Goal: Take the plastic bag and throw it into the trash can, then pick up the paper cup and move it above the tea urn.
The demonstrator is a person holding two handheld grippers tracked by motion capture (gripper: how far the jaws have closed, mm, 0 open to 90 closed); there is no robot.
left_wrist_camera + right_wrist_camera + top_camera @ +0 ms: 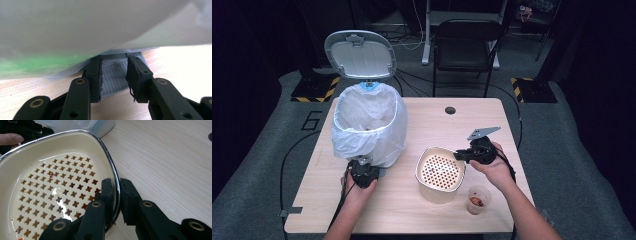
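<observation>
1. At the far left of the table [412, 200] stood a pedal bin [369, 125] lined with a white bag [384, 135], its grey lid [360, 54] tipped up and open.
2. The left gripper [363, 170] sat at the near foot of the bin. In the left gripper view its jaws stood partly apart on either side of a ribbed grey pedal [113, 75] under the sagging bag [100, 25]; whether they pressed on it was hard to tell.
3. Right of the bin, near the table's middle, sat a cream strainer bowl [439, 172] with a perforated floor.
4. The right gripper [460, 156] was clamped on the bowl's right rim [115, 180], one jaw inside and one outside, nearly closed on the thin metal edge.
5. Just near and right of the bowl stood a small clear cup [477, 199] holding reddish scraps.
</observation>
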